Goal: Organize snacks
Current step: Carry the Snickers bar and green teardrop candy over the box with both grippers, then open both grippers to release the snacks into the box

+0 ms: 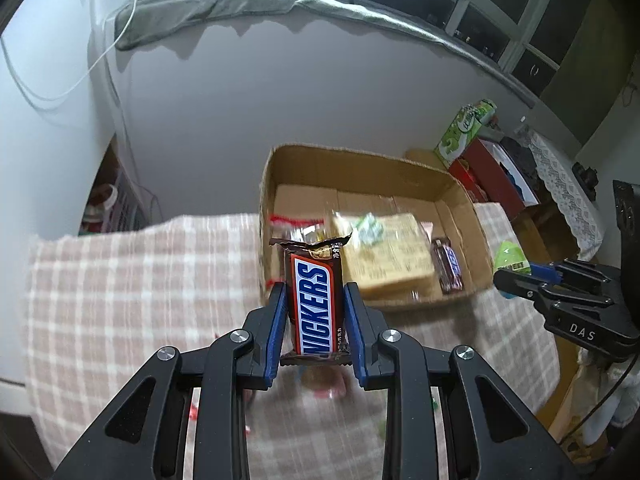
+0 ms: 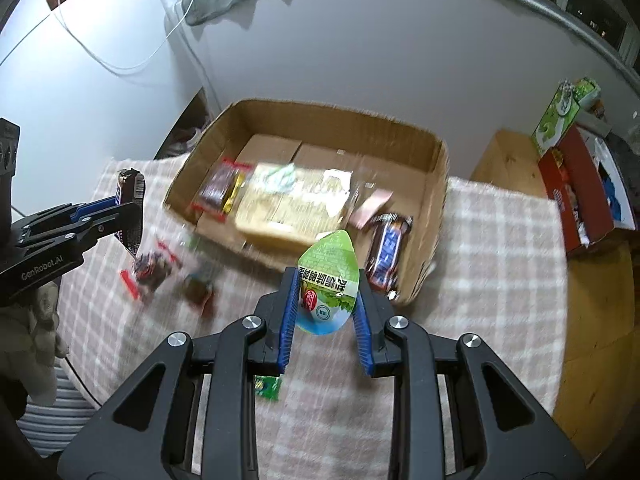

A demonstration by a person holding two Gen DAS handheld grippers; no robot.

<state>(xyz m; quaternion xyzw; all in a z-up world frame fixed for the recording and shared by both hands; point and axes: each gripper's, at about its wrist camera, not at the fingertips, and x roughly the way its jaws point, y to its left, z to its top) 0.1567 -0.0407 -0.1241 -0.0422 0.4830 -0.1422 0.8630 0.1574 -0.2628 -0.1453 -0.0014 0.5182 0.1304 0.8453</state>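
Centrally, the left gripper point(image 1: 316, 312) clamps a brown chocolate bar point(image 1: 318, 304) lettered "SNICKERS", held upright at frame centre before the cardboard box point(image 1: 464, 200). The right gripper point(image 2: 326, 308), marked "DAS" on its body in the left view, pinches a green leaf-shaped packet point(image 2: 328, 284) printed with Chinese characters. The box, upper centre, holds a tan packet point(image 2: 288, 208), another chocolate bar point(image 2: 386, 254) and smaller wrappers. Loose sweets point(image 2: 152, 270) lie on the checked cloth point(image 2: 500, 248).

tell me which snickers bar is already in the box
The Snickers bar lying at the right end of the cardboard box. The other Snickers bar is clamped in the left gripper above the checked cloth.
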